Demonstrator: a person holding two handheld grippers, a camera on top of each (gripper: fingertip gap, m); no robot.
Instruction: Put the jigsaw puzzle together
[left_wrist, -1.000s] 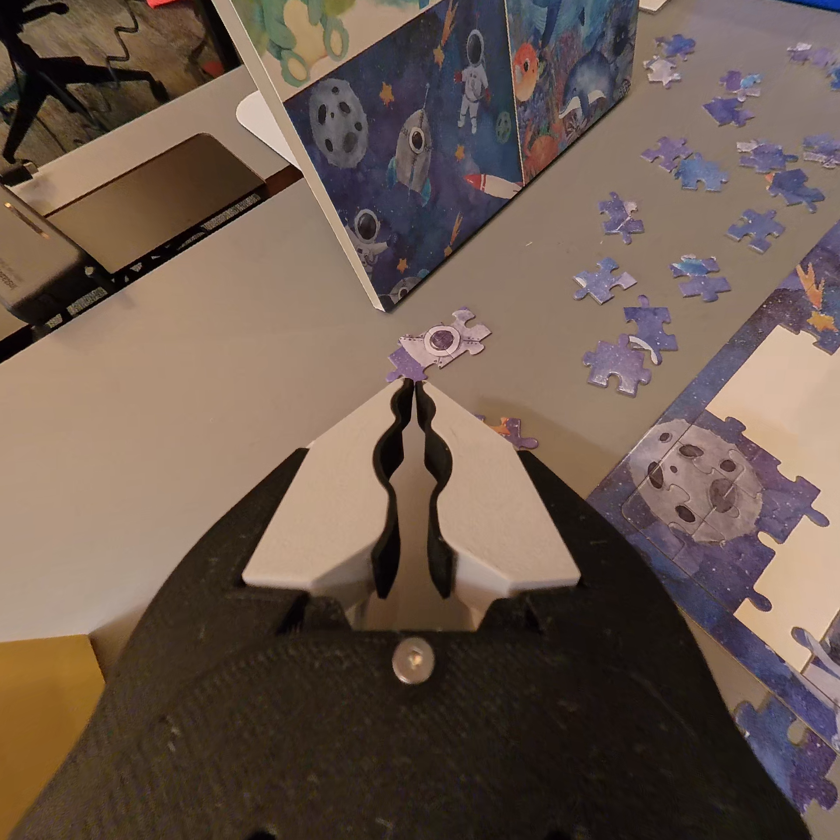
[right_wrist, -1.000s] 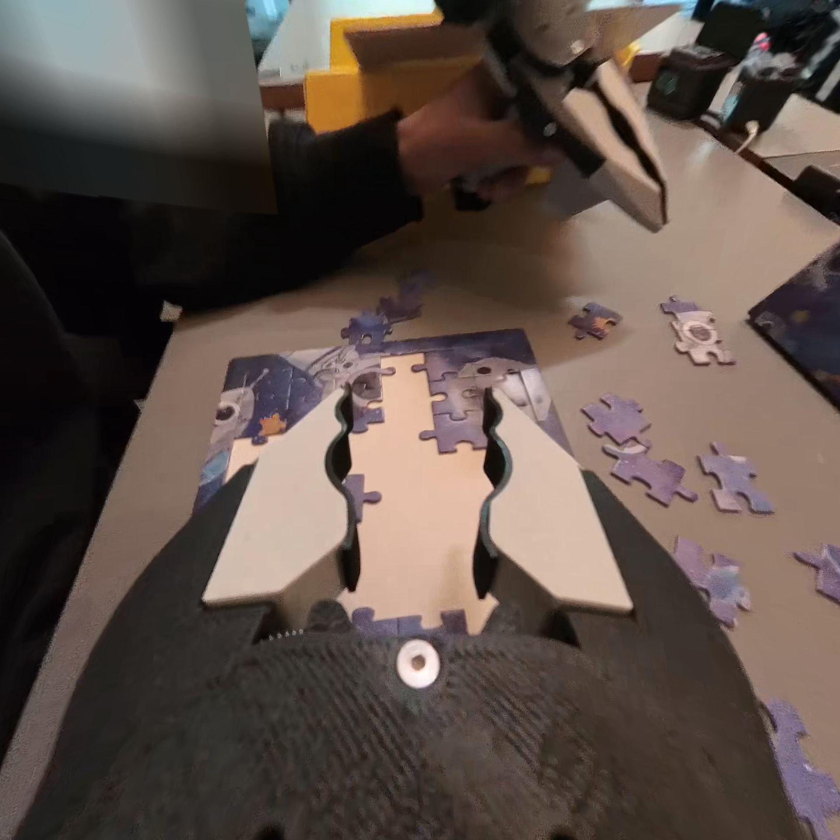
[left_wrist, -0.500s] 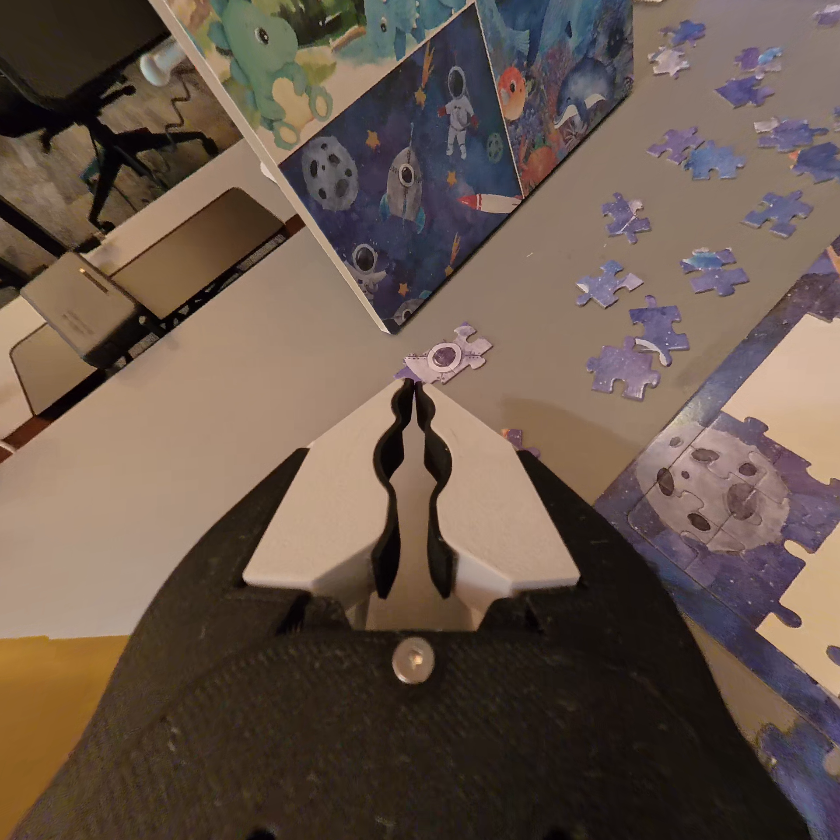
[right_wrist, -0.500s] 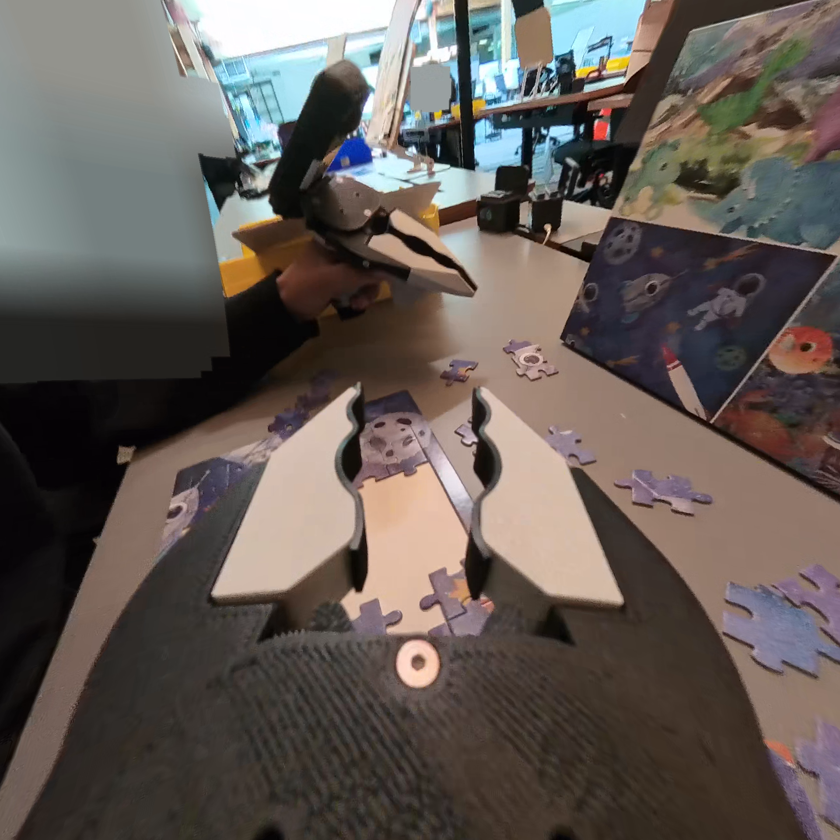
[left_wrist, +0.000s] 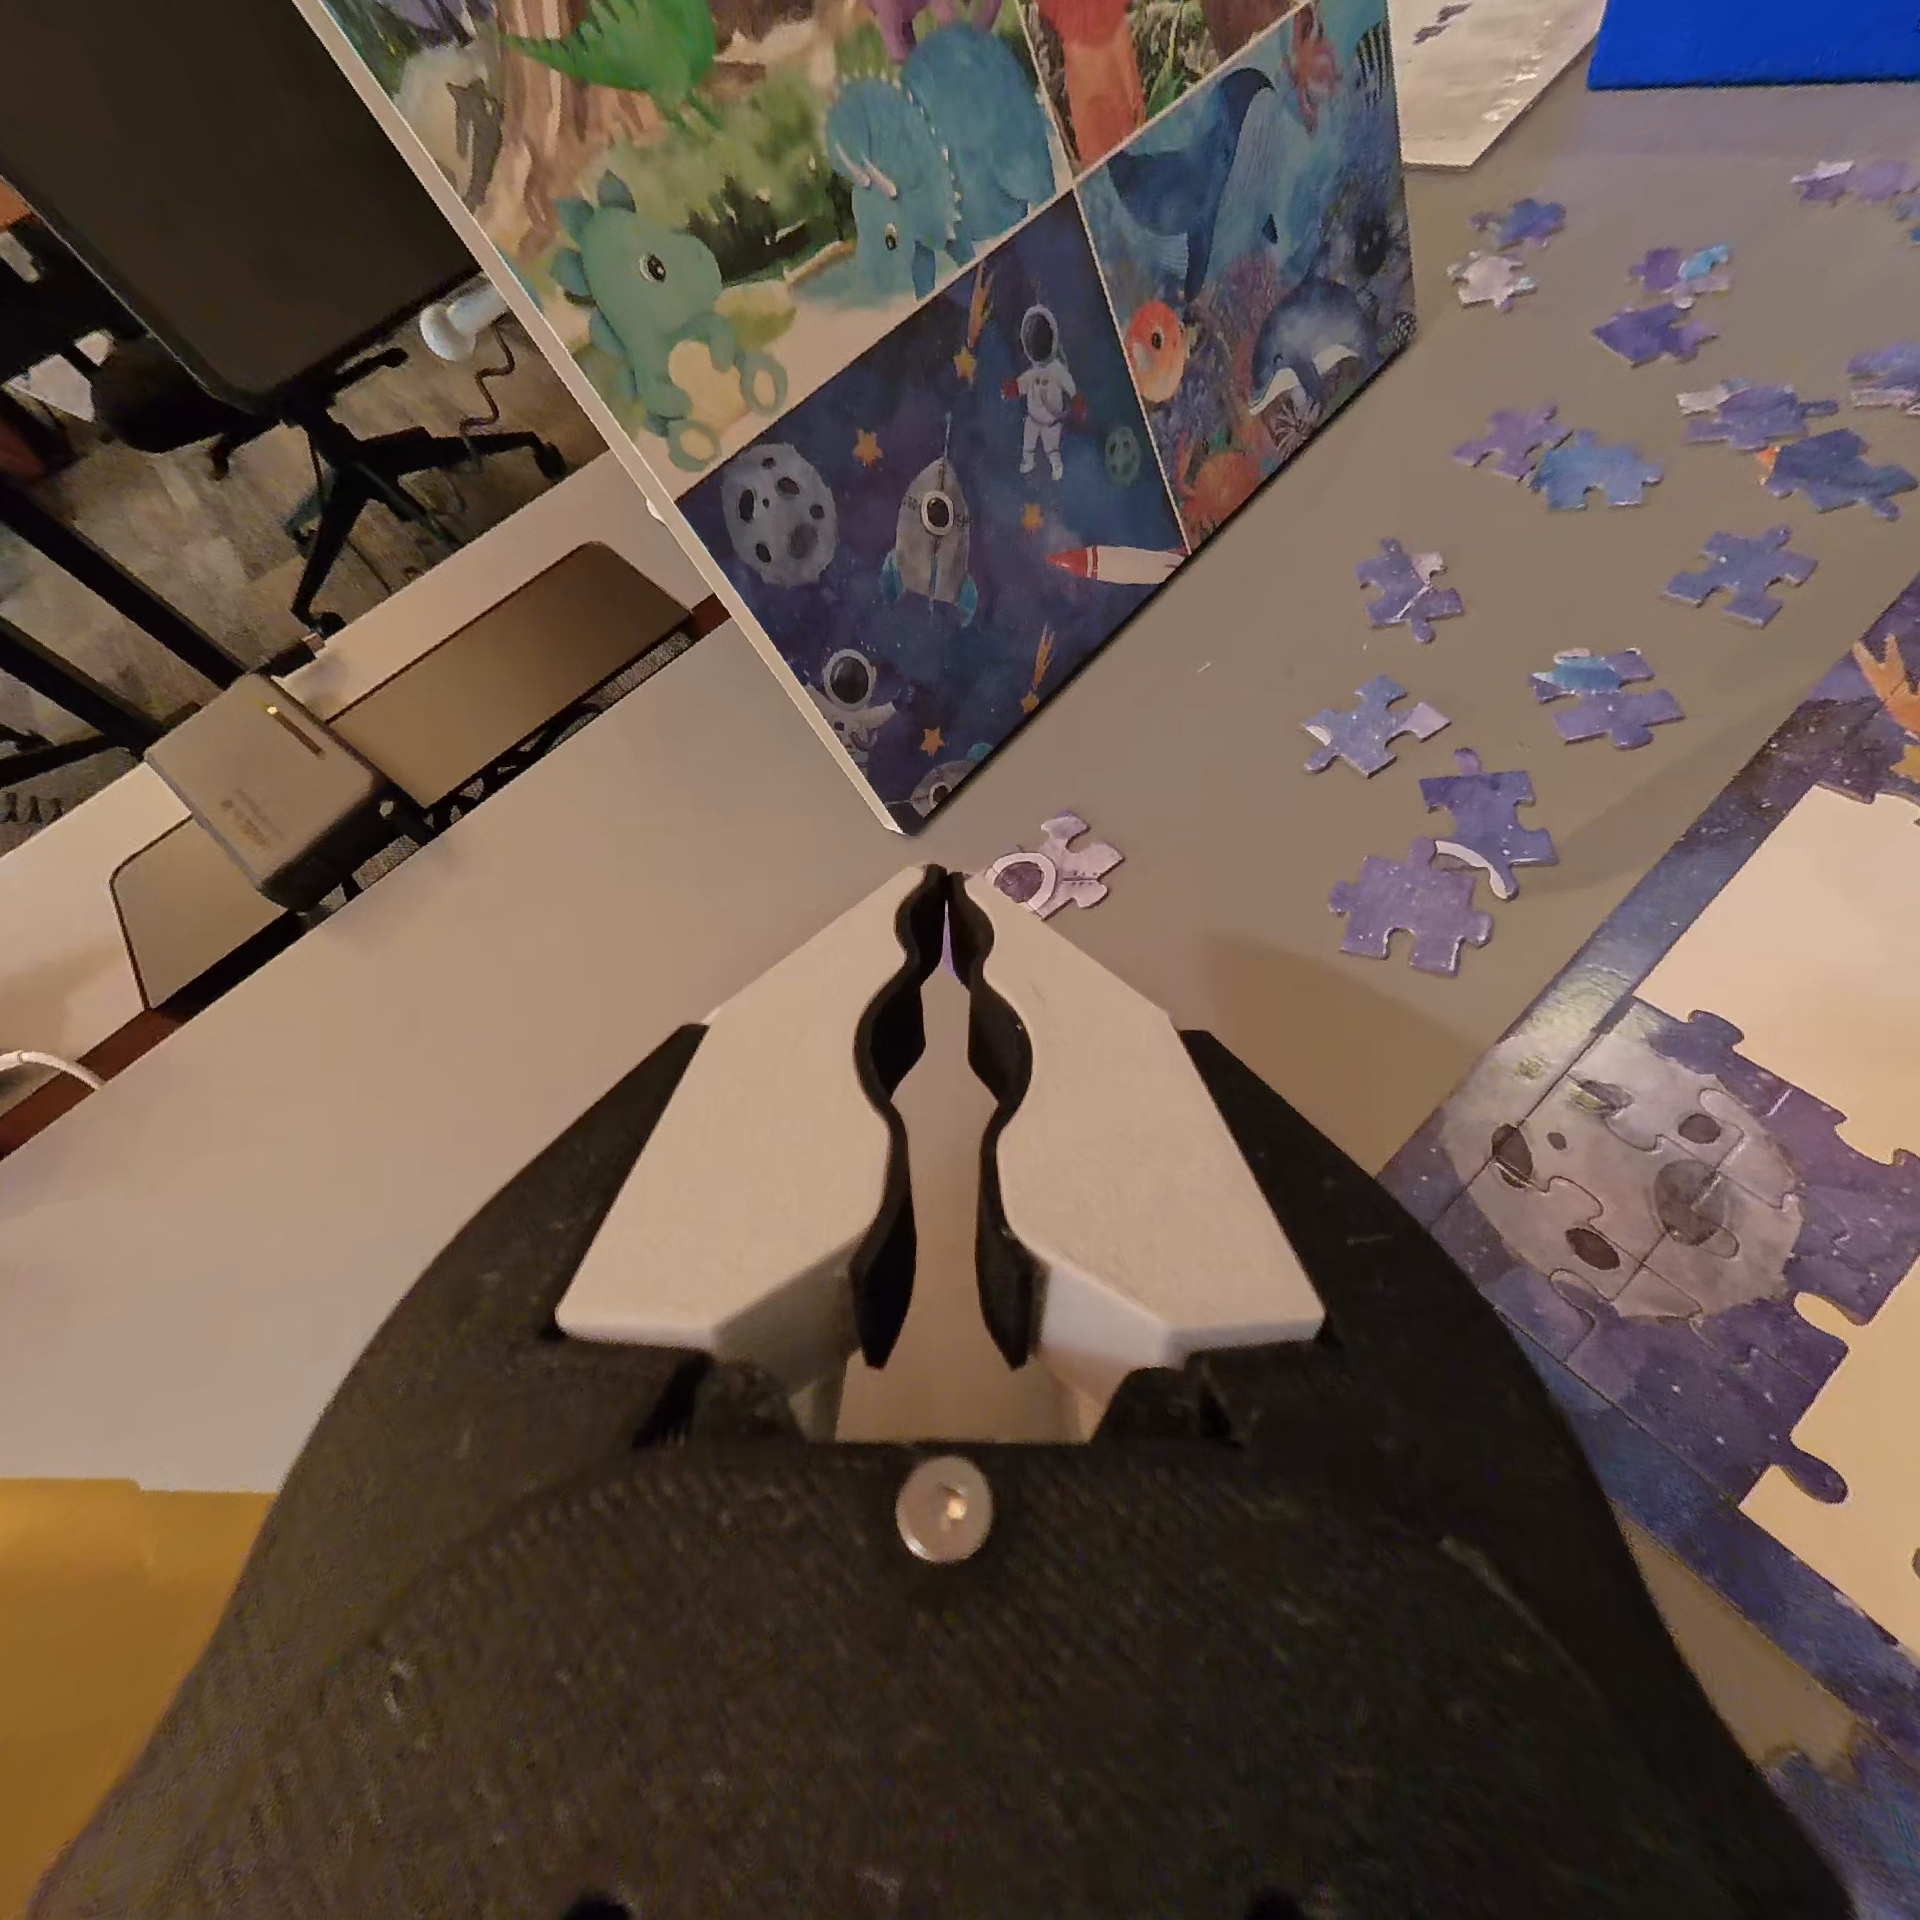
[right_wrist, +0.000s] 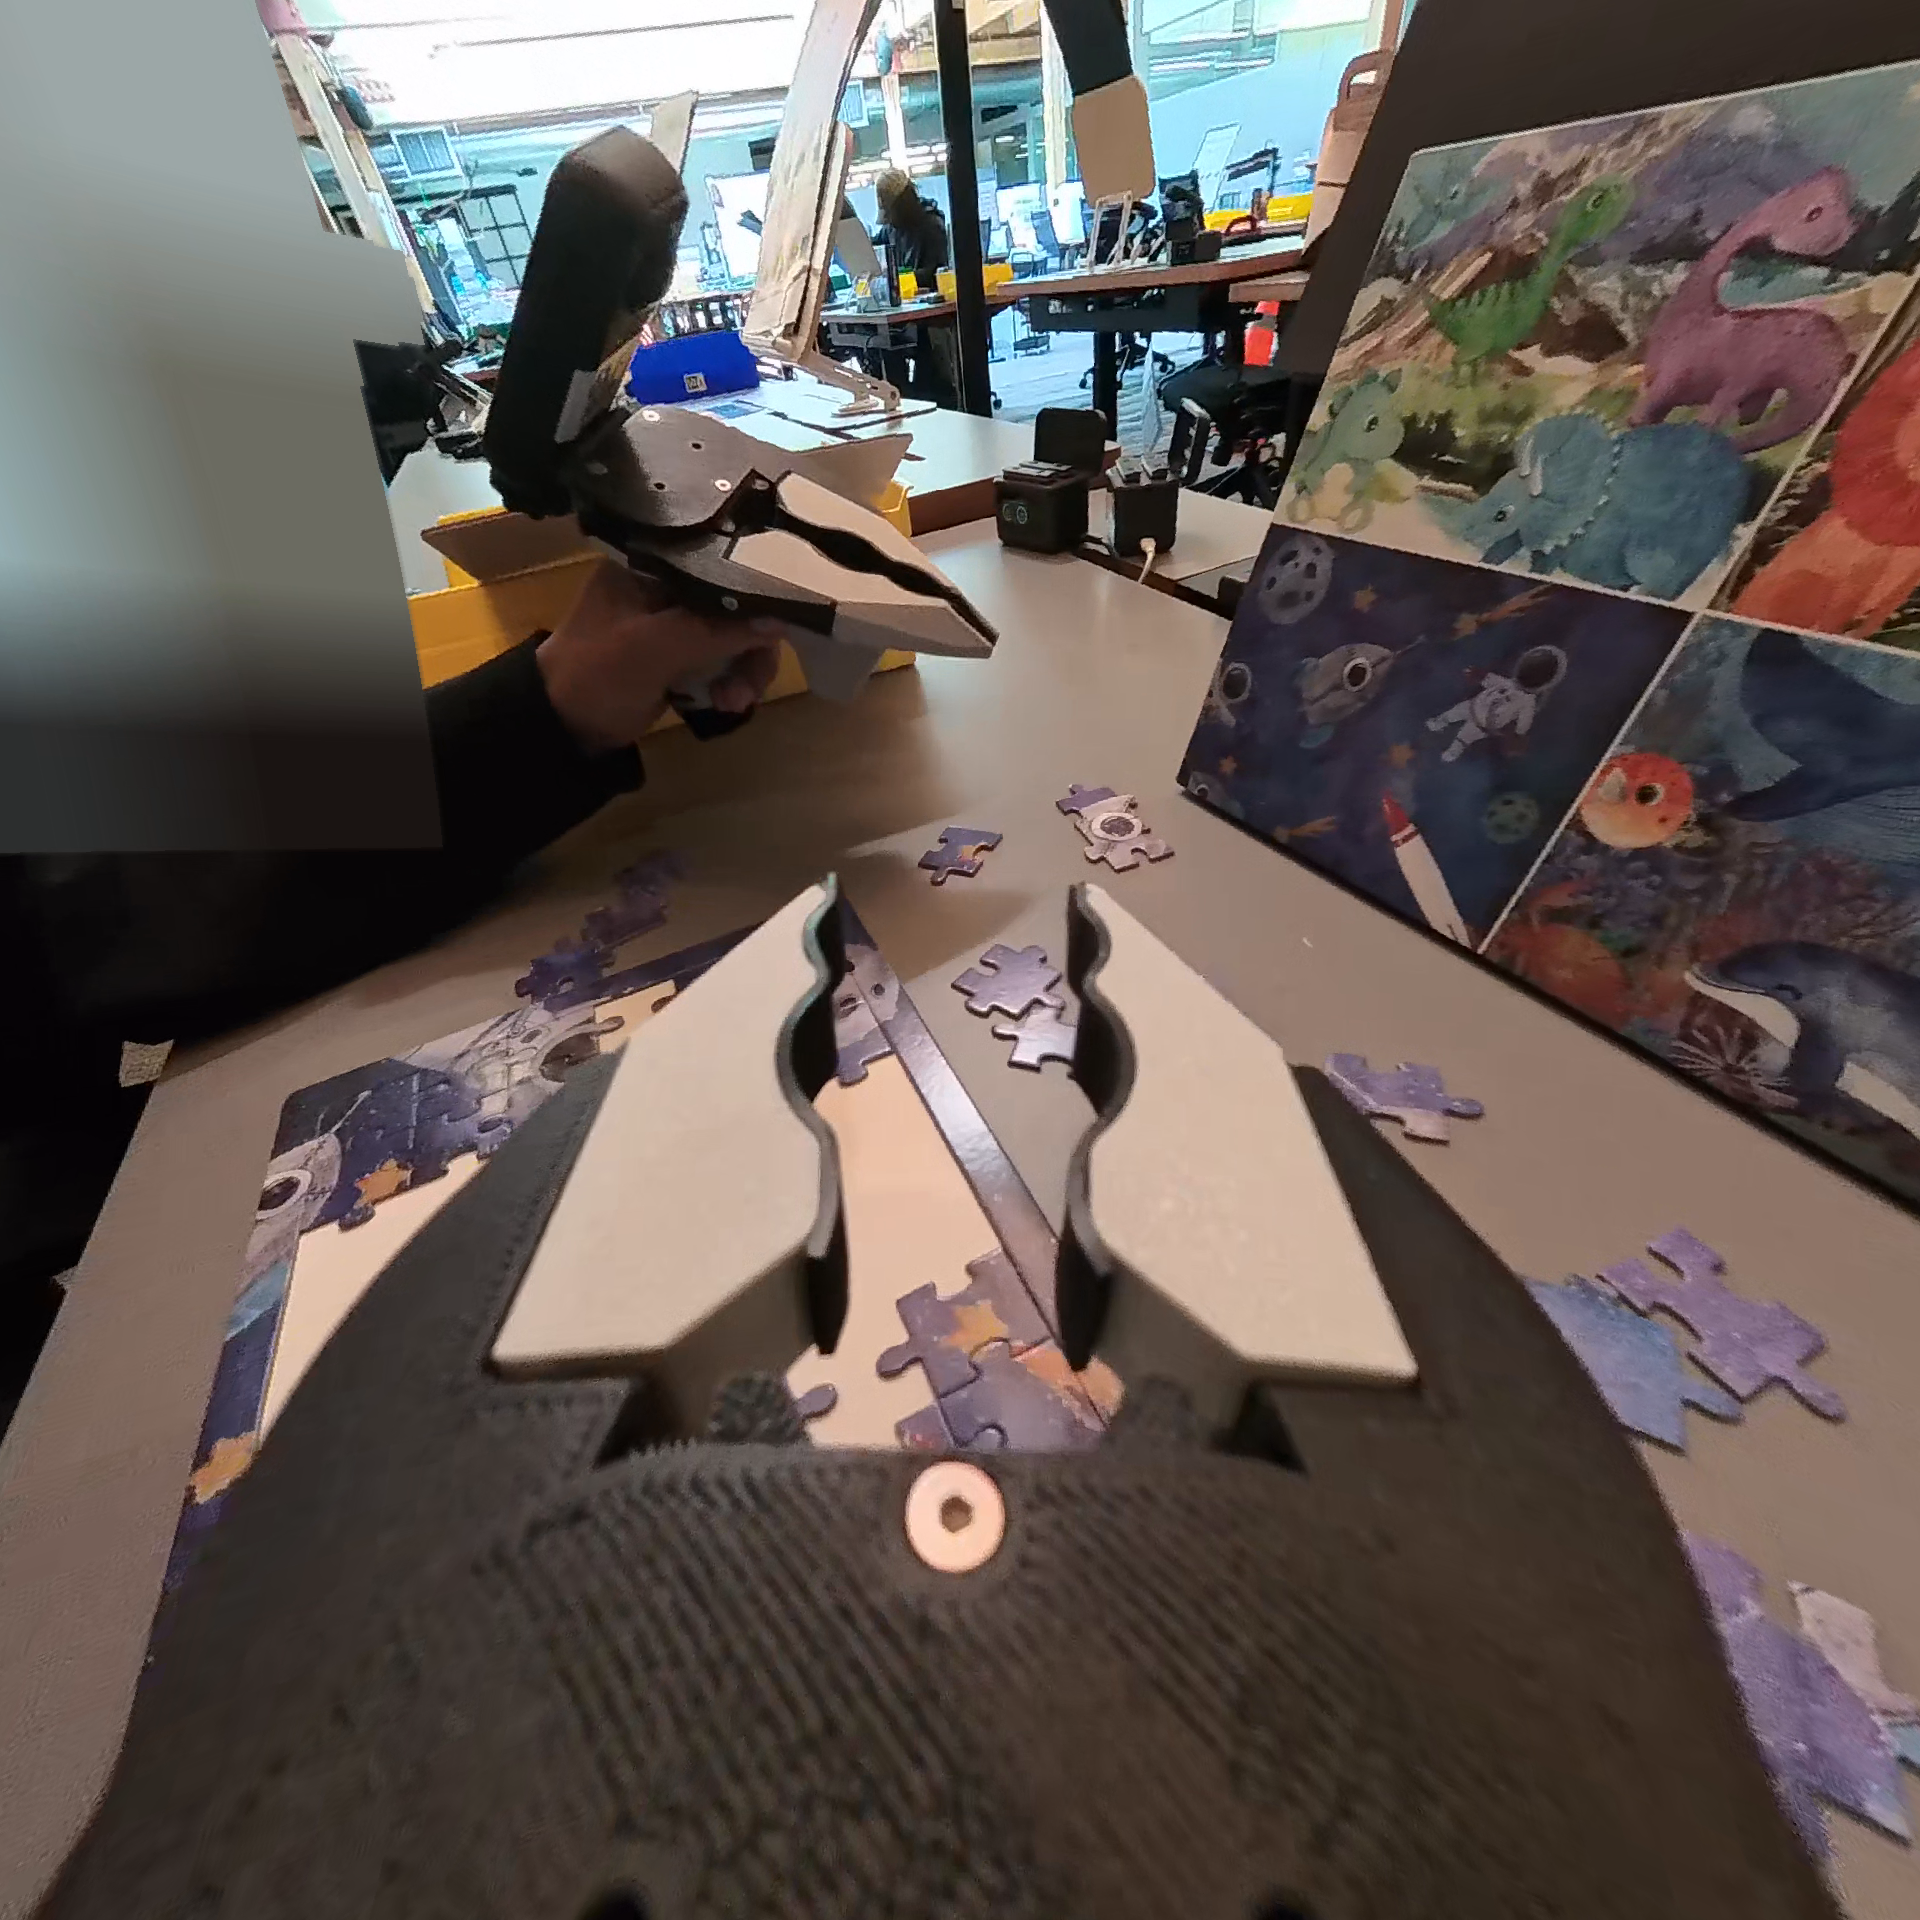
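Raised above the worktop (left_wrist: 416, 1039), the left tool (left_wrist: 943, 878) is held pressed together beside an astronaut piece (left_wrist: 1055, 878), while the right tool (right_wrist: 951, 904) is held spread over the puzzle board (right_wrist: 343, 1122) edge and loose pieces (right_wrist: 1013, 982).

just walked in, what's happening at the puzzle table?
A person holds a pair of tongs in each hand over a grey table scattered with purple jigsaw pieces. The left tongs are shut with nothing plainly in them, raised above the table near an astronaut piece and the corner of the upright picture box. The right tongs are open and hold nothing, hovering over the edge of the partly filled space puzzle tray and two loose pieces.
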